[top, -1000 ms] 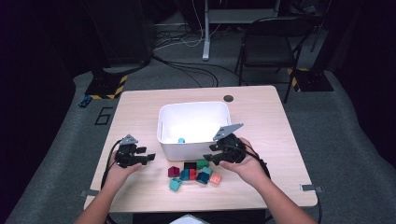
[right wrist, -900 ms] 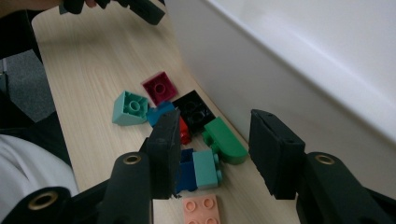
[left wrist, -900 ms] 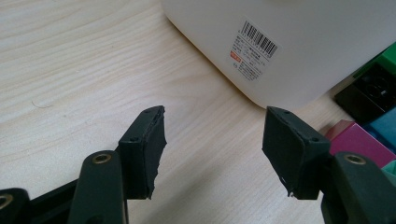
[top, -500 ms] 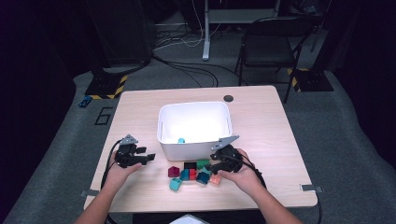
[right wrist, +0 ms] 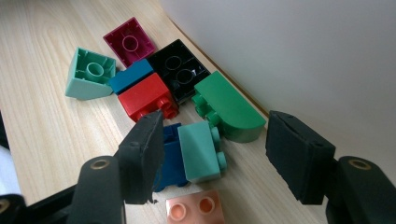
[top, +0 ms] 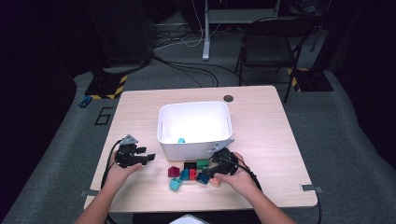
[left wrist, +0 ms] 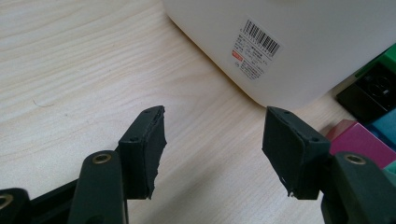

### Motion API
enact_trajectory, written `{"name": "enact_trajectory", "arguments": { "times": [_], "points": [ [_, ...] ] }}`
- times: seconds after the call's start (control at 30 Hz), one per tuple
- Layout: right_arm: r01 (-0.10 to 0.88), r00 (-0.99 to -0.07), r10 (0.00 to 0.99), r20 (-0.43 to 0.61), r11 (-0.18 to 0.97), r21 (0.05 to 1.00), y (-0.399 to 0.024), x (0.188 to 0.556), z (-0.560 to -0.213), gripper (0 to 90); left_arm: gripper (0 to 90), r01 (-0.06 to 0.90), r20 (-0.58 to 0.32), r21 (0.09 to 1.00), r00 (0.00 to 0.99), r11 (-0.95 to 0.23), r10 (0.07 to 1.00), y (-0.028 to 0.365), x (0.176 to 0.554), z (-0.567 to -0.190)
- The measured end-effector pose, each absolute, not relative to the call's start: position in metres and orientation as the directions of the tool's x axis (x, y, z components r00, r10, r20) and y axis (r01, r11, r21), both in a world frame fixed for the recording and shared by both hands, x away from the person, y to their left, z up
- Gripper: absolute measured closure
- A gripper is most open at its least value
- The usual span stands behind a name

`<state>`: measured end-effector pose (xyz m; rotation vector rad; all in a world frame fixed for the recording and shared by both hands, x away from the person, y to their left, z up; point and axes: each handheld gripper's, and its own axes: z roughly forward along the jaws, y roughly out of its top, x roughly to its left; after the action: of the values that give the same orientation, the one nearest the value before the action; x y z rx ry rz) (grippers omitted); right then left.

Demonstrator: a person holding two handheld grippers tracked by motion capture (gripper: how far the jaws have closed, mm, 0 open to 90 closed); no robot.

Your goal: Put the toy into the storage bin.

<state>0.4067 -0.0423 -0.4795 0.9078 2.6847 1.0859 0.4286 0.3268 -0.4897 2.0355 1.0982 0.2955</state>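
Bricks [right wrist: 187, 112] crowd bin wall [right wrist: 299, 60]; right gripper [right wrist: 215, 154] low over them, jaws just opening, unclenched; left gripper [left wrist: 212, 154] released above bare table [left wrist: 70, 60]

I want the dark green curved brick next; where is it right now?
In the right gripper view the green curved brick lies against the white bin, right of the black brick, just ahead of the open right tool.

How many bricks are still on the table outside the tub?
8 show: maroon, mint, blue, red, black, green, dark-blue-and-mint, pink. More may be hidden.
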Motion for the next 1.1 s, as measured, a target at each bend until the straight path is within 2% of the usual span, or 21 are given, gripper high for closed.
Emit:
{"name": "enact_trajectory", "arguments": {
  "times": [0.43,0.9,1.1],
  "points": [
    [0.504,-0.811,0.571,0.124,0.576,0.644,-0.038,0.409,-0.490,30.6,38.8,0.603,-0.148,0.729,0.601,-0.324,0.785,0.327,0.428,-0.489],
    [0.515,-0.825,0.535,0.183,0.577,0.634,-0.024,0.403,-0.493,32.0,38.8,0.603,-0.145,0.728,0.601,-0.326,0.786,0.327,0.428,-0.489],
    [0.479,-0.854,0.489,0.180,0.600,0.641,-0.013,0.397,-0.495,32.9,38.8,0.599,-0.144,0.732,0.602,-0.325,0.785,0.327,0.429,-0.489]
  ]
}}
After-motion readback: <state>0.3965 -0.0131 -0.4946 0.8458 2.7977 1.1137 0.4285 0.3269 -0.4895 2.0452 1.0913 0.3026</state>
